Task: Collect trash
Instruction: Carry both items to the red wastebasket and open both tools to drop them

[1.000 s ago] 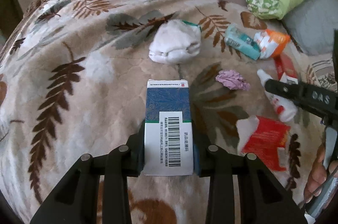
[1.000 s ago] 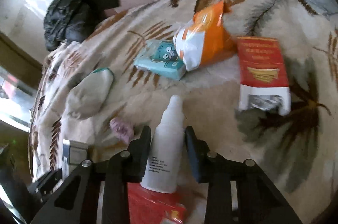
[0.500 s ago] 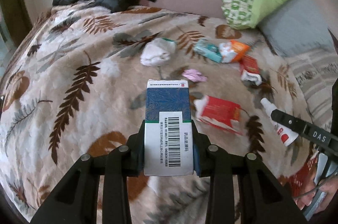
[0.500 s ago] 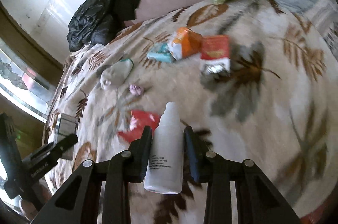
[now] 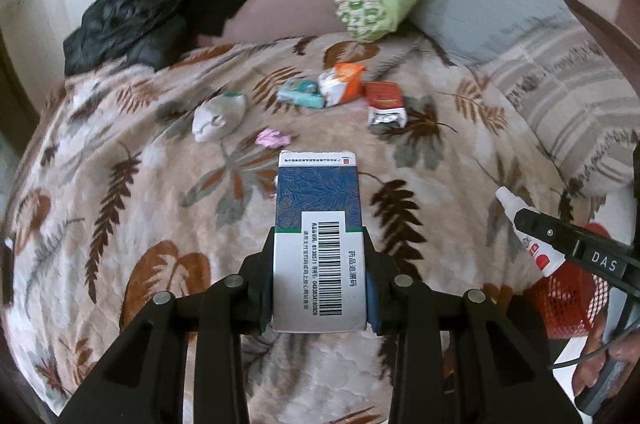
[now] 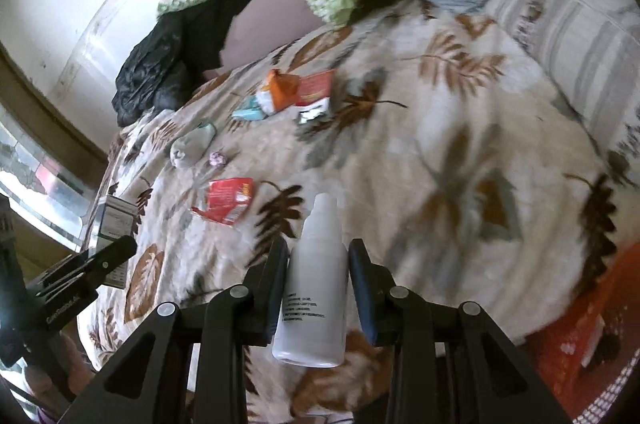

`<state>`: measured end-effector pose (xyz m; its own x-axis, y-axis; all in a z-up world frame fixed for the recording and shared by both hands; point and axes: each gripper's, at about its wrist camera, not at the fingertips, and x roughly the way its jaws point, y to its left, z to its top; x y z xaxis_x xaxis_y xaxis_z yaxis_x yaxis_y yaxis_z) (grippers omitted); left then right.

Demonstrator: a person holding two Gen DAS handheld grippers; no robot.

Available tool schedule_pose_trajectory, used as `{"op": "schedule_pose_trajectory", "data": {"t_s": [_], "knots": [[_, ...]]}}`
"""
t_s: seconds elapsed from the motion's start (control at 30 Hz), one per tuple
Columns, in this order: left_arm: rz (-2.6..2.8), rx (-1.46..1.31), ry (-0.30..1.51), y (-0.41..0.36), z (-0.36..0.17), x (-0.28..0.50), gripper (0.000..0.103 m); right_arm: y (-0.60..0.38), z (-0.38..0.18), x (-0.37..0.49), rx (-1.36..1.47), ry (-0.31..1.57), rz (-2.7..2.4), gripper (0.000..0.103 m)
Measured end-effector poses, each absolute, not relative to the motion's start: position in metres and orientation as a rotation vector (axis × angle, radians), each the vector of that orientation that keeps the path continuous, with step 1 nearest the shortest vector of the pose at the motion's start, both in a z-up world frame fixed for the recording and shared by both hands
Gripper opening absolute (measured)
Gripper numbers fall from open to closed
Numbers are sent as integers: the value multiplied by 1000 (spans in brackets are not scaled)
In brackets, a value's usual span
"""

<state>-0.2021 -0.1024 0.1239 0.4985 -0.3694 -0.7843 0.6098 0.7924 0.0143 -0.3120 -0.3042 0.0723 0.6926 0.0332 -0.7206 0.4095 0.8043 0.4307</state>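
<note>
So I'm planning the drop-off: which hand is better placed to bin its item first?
Probably the right gripper: shut on the bottle, with the red mesh bin beside it. The left gripper, holding the box, is farther.

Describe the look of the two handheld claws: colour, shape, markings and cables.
Both are matte black with angular, triangulated finger linkages, round silver pivot pins and blue pads. The left claw has the same build as the right claw. Seen side-on, the right claw carries white "DAS" lettering, and a thin dark cable trails by its grey handle.

On the blanket (image 5: 120, 224), the tissue pack (image 5: 300, 95), snack bag (image 5: 340, 83) and carton (image 5: 385, 103) lie side by side.
</note>
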Motion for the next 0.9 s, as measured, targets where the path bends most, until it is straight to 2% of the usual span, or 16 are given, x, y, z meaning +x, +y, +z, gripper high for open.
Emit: {"op": "schedule_pose_trajectory", "data": {"t_s": [0.43,0.9], "knots": [[-640,437,766,-139,131,-250,33,-312,85,-360,582,746,-308,33],[-750,513,746,-181,128,-286,33,-343,88,-414,611,706,-414,33]]}}
